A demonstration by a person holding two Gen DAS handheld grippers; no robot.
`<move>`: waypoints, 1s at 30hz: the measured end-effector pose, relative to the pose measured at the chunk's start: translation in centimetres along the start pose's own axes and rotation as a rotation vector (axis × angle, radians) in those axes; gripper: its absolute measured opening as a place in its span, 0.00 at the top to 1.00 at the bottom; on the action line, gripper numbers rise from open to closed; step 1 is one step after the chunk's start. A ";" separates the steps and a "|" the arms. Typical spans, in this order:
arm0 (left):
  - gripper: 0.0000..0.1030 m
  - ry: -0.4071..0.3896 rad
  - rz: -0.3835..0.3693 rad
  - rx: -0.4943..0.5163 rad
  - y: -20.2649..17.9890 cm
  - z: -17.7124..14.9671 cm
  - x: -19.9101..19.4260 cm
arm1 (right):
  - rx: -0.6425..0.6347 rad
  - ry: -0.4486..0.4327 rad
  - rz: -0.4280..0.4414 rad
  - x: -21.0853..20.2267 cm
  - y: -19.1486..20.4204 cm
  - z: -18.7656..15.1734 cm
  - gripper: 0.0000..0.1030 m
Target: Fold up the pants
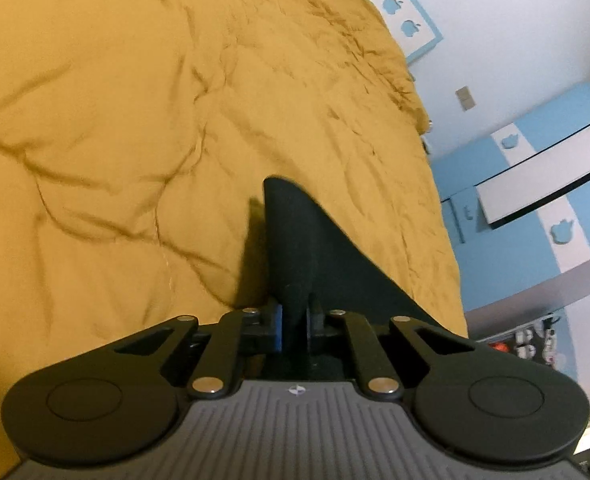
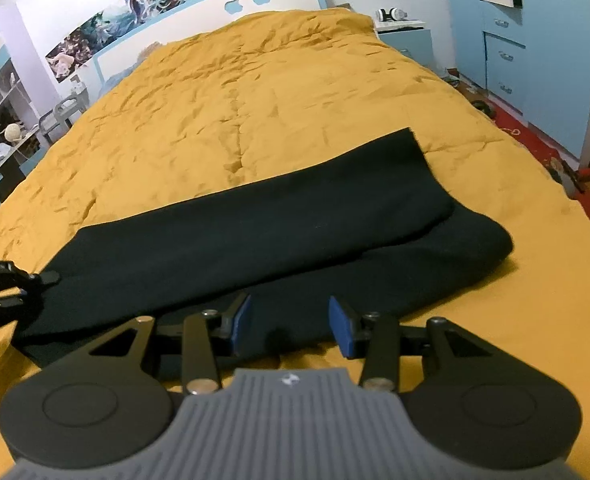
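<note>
Fingers: your left gripper [image 1: 293, 320] clamped on black pants [image 2: 263, 240] corner, right gripper [image 2: 290, 328] jaws apart over near hem. Pants lie long-axis left-right across yellow duvet [image 2: 255, 100], right closer to middle.

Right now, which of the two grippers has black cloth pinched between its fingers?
The left gripper: its fingers are closed on a raised fold of the pants. The right gripper is open, its blue pads apart above the cloth's near edge.
</note>
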State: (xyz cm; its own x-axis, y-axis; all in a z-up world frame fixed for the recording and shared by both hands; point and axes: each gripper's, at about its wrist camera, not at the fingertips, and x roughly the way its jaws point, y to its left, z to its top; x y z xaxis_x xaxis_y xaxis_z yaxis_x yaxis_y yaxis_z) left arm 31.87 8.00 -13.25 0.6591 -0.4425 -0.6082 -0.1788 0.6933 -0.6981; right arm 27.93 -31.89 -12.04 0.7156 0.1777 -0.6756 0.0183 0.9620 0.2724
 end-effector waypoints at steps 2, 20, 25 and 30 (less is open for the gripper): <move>0.90 -0.001 0.018 0.013 -1.3 0.8 -0.8 | -0.001 -0.003 -0.006 -0.5 0.0 0.1 0.62; 0.90 -0.017 0.120 0.200 -8.7 2.9 -3.7 | -0.124 0.065 0.061 -0.4 4.2 1.2 0.62; 0.90 0.024 0.119 0.287 -15.5 2.8 -2.6 | -0.117 0.067 0.078 -0.5 2.8 1.9 0.62; 0.90 0.089 0.087 0.345 -21.7 1.1 0.9 | -0.095 0.051 0.083 -0.4 0.7 3.0 0.62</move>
State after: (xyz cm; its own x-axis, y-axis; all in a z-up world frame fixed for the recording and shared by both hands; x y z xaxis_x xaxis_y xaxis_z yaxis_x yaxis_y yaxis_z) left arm 37.14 -6.84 1.80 0.5834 -0.4108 -0.7007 0.0354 0.8747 -0.4833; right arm 29.73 -31.88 -9.49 0.6757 0.2651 -0.6878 -0.1074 0.9585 0.2639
